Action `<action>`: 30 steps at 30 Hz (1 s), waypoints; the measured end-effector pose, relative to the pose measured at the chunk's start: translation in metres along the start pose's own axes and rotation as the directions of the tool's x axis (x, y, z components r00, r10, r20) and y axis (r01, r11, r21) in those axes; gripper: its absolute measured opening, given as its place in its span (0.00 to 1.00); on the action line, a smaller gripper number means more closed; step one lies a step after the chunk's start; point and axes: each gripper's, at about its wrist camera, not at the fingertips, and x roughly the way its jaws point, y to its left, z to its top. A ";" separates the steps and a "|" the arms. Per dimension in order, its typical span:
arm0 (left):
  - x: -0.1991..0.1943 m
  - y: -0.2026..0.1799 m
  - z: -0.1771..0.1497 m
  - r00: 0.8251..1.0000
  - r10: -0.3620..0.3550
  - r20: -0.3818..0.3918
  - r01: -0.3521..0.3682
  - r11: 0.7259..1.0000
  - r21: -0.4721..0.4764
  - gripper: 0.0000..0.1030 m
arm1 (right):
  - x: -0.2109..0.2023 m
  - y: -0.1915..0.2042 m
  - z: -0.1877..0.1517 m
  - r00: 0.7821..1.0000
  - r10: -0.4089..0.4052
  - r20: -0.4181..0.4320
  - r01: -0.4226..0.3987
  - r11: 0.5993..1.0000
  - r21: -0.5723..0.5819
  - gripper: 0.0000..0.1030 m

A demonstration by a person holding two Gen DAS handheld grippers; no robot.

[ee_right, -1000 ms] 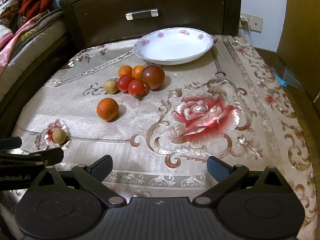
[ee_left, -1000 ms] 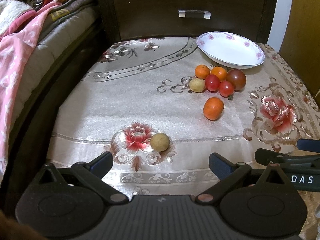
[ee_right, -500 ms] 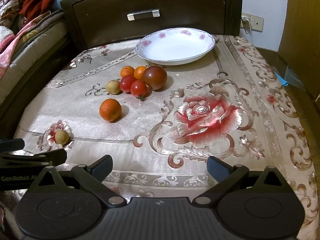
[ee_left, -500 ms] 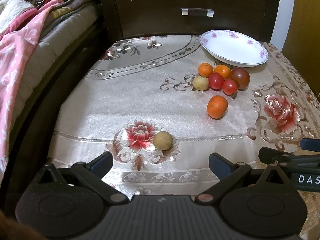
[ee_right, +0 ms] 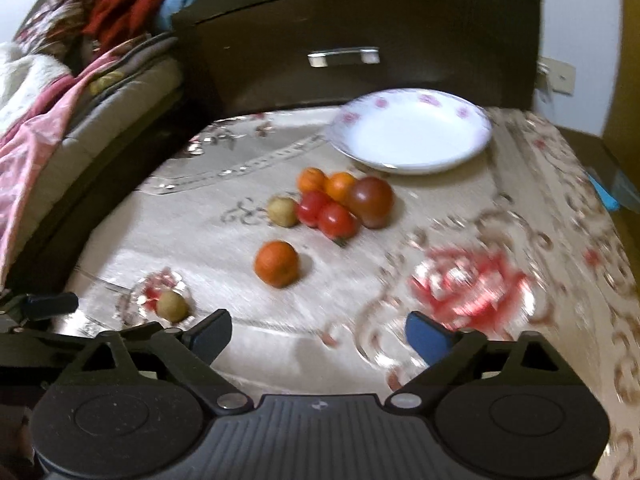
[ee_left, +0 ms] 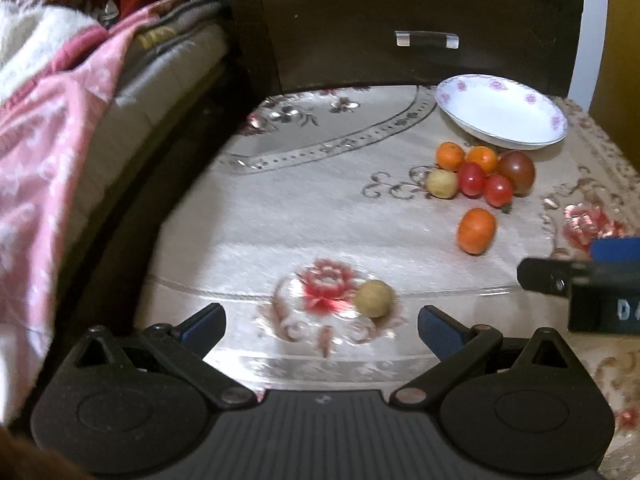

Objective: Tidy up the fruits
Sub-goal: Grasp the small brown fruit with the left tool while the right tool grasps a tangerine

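Observation:
A white floral plate (ee_left: 502, 114) (ee_right: 412, 132) sits empty at the table's far side. In front of it lies a cluster of fruits (ee_left: 478, 172) (ee_right: 340, 202): small oranges, red tomatoes, a dark tomato, a tan fruit. A lone orange (ee_left: 476, 231) (ee_right: 277, 263) lies nearer. A lone tan fruit (ee_left: 374, 298) (ee_right: 172, 306) lies nearest. My left gripper (ee_left: 322, 326) is open and empty, with the tan fruit just ahead between its fingers. My right gripper (ee_right: 318, 334) is open and empty, short of the lone orange.
A floral cloth (ee_left: 304, 208) covers the table. A dark wooden drawer unit (ee_left: 400, 32) stands behind the plate. A bed with pink blankets (ee_left: 52, 128) runs along the left. The right gripper's finger (ee_left: 580, 280) shows at the left view's right edge.
Both grippers have moved forward and tilted up, and the fruits sit larger and nearer in view. The right gripper has swung left toward the lone orange. Nothing was grasped.

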 end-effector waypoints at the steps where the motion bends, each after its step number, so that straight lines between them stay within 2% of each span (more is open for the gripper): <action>1: 0.000 0.001 0.000 1.000 -0.003 0.000 0.003 1.000 0.000 1.00 | 0.004 0.001 0.003 1.000 0.012 -0.004 -0.012 1.000 -0.009 0.76; 8: 0.008 0.002 0.000 1.000 0.010 -0.012 -0.009 1.000 0.022 1.00 | 0.032 0.008 0.016 0.991 0.127 -0.049 -0.130 0.990 -0.050 0.59; 12: 0.015 0.002 0.001 1.000 0.020 -0.012 -0.020 0.999 0.027 1.00 | 0.048 0.014 0.021 0.987 0.147 -0.063 -0.152 0.985 -0.081 0.52; 15: 0.021 0.002 0.003 1.000 0.016 -0.012 -0.016 0.999 0.027 0.97 | 0.059 0.016 0.024 0.985 0.155 -0.078 -0.162 0.982 -0.094 0.41; 19: 0.029 0.001 0.003 1.000 -0.001 -0.031 0.002 1.000 0.022 0.87 | 0.066 0.015 0.025 0.983 0.169 -0.078 -0.177 0.978 -0.108 0.37; 23: 0.034 -0.001 0.004 0.998 -0.047 -0.034 0.047 0.999 0.013 0.76 | 0.068 0.012 0.026 0.983 0.169 -0.071 -0.176 0.977 -0.116 0.26; 25: 0.039 -0.004 0.004 0.997 -0.053 -0.047 0.055 0.998 0.024 0.64 | 0.069 0.011 0.026 0.982 0.176 -0.069 -0.183 0.976 -0.117 0.26; 30: 0.041 -0.005 0.005 0.995 -0.096 -0.041 0.096 0.995 0.015 0.51 | 0.070 0.010 0.028 0.981 0.182 -0.067 -0.189 0.976 -0.112 0.26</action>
